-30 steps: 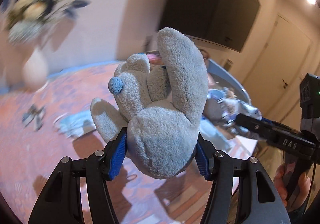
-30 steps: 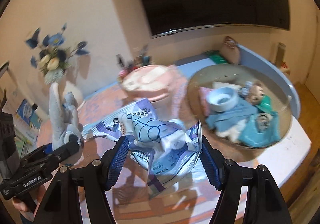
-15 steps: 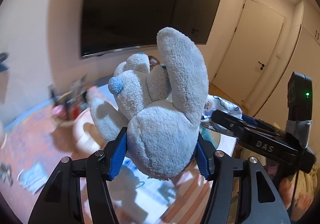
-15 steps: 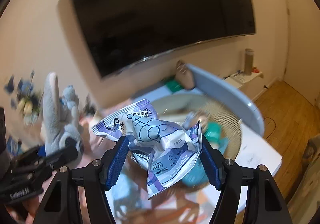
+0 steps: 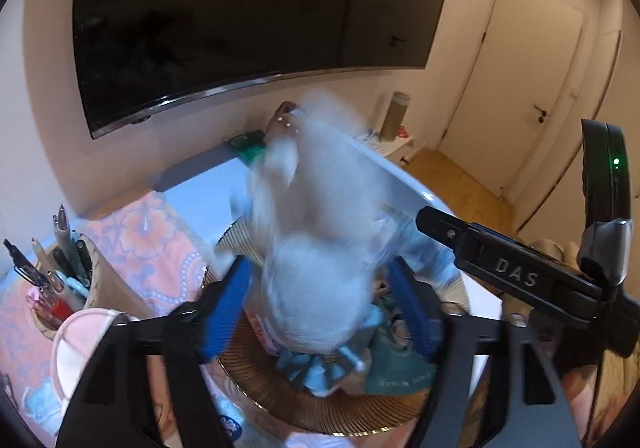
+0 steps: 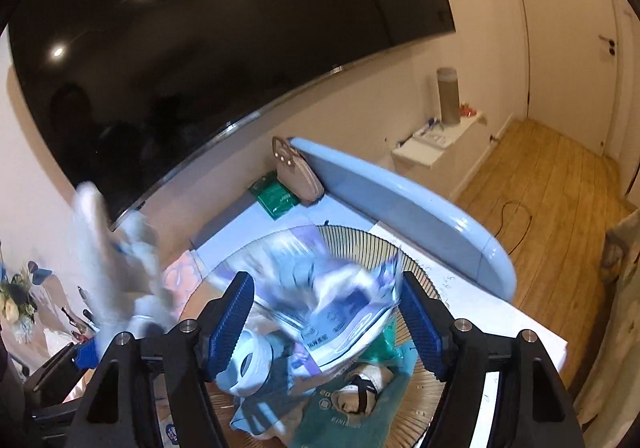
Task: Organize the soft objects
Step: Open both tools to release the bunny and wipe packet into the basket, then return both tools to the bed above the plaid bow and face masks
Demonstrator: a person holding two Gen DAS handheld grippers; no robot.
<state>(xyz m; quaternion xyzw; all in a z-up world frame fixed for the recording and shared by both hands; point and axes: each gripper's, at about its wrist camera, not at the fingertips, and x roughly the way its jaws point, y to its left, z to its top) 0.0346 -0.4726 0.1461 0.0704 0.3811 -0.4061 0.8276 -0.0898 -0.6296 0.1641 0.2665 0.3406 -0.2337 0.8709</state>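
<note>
Left wrist view: a blue table [image 5: 200, 191] with a pink floral cloth [image 5: 156, 248] at 9 o'clock stands under a dark wall TV [image 5: 248, 15]; a white door [image 5: 532, 87] is at 2 o'clock over wood flooring. A pen cup [image 5: 68, 280] sits at 8 o'clock. The left gripper [image 5: 320, 312] has its blue pads spread, and the grey plush [image 5: 316, 248], blurred, hangs between them without clearly touching either. Below it is the ribbed round tray [image 5: 320, 412] with soft things in it. At 3 o'clock the other gripper's black body reads "DAS".

Right wrist view: the same TV fills 11 o'clock; a brown handbag [image 6: 296, 171] and a green packet [image 6: 276, 199] lie at 12 o'clock by a pale blue panel [image 6: 400, 203]. The right gripper [image 6: 326, 320] is spread wide, and the blurred wipes pack [image 6: 332, 296] sits loose between the pads, above the tray [image 6: 360, 244]. Its print is unreadable. A teal cloth [image 6: 344, 416] in the tray shows letters too small to read surely. The plush [image 6: 112, 260] shows at 9 o'clock.
</note>
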